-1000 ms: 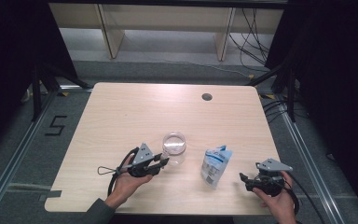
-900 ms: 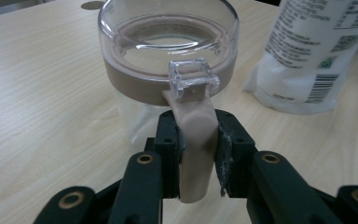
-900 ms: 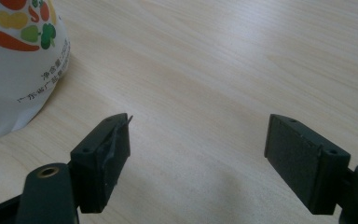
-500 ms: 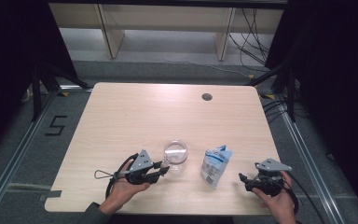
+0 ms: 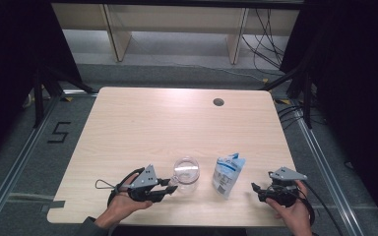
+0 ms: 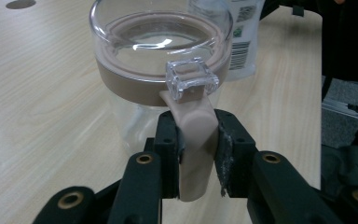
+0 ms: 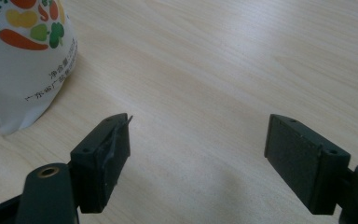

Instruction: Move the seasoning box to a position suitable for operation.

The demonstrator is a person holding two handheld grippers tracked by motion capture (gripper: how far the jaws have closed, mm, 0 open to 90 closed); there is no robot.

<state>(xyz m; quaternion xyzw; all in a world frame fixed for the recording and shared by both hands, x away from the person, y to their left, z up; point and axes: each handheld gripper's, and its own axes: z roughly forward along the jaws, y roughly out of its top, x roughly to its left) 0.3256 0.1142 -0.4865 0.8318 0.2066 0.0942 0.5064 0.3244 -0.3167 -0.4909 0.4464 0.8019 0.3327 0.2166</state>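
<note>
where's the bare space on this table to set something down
The far stretch of the light wooden table, up to the round cable hole, is bare. The near edge is crowded: clear lidded plastic cup, white printed pouch, both grippers.

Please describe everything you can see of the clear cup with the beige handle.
The clear cup stands upright on the wooden table, left of the white pouch. It looks like transparent plastic, with a beige band below the rim, a beige handle and a small clear square tab on top. It looks empty. The left gripper is shut on the handle.
</note>
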